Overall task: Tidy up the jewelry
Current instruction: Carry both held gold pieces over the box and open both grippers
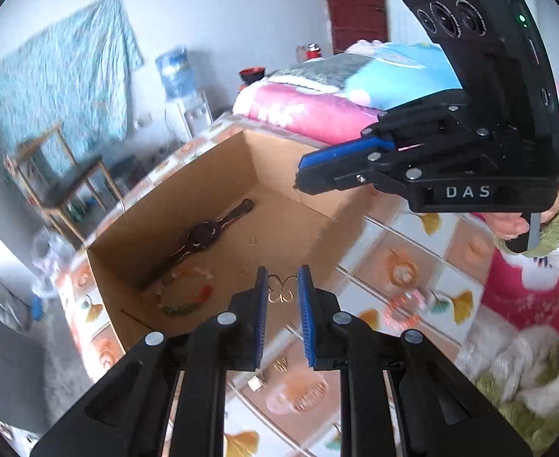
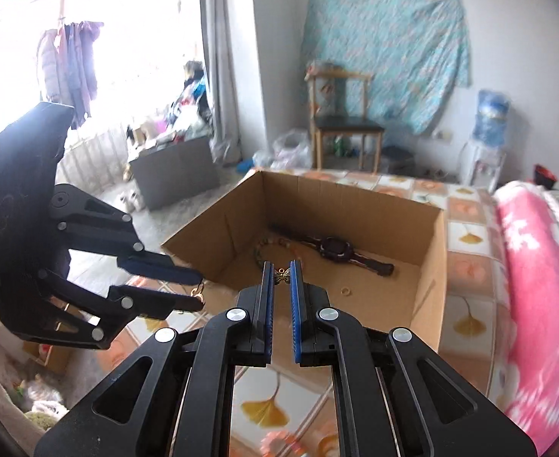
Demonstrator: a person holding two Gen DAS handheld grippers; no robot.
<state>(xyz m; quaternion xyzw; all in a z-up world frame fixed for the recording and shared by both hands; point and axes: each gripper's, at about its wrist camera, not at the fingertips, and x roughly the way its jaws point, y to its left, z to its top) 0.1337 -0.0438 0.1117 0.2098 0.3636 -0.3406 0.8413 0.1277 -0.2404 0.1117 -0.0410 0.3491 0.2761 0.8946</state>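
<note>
A: We hold one earring per hand. The left tongs (image 1: 282, 283) pinch a gold butterfly earring (image 1: 280, 292) at lower centre of the left view, above the cardboard box (image 1: 134, 228).

B: And the right tongs (image 2: 281, 272), nearly closed, grip a darker butterfly earring (image 2: 281, 276) mid-frame in the right view, over the box's near wall.

A: These look light, thin and bendable, so we judge a gentle pinch across the wings is safest.

B: Agreed. The watch (image 1: 203, 234) and bead bracelet (image 1: 186, 293) already lie inside the box.
</note>
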